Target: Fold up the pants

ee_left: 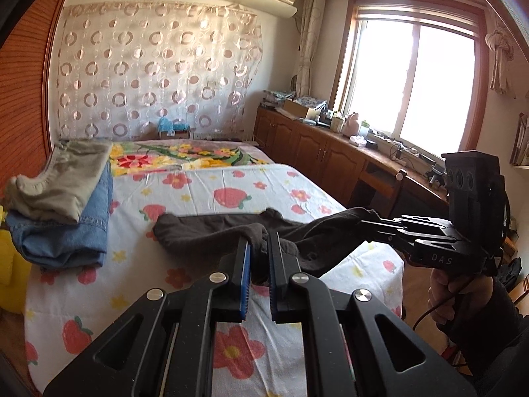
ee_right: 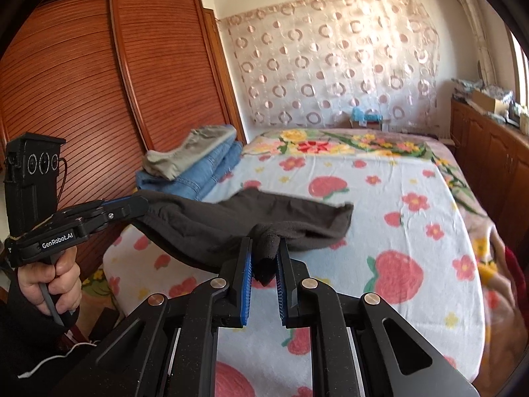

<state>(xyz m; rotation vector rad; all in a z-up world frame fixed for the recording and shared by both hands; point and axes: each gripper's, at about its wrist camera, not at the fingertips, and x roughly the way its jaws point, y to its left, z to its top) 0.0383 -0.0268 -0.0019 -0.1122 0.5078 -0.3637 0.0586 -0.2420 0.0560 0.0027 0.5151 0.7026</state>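
Observation:
Dark brown pants (ee_left: 211, 231) hang stretched between my two grippers above the strawberry-print bed (ee_left: 205, 195). My left gripper (ee_left: 258, 241) is shut on one bunched edge of the fabric. In the left wrist view the right gripper (ee_left: 363, 221) comes in from the right, its tips buried in the cloth. The right wrist view shows my right gripper (ee_right: 264, 251) shut on a fold of the pants (ee_right: 231, 218), while the left gripper (ee_right: 142, 201) grips the far left end. The free end of the pants droops toward the bedspread.
A stack of folded clothes, grey-green over blue denim (ee_left: 66, 205), lies at the bed's left side by a wooden wardrobe (ee_right: 82, 82). Wooden cabinets (ee_left: 314, 152) with clutter run under the window on the right. A person's hand (ee_right: 53, 281) holds each handle.

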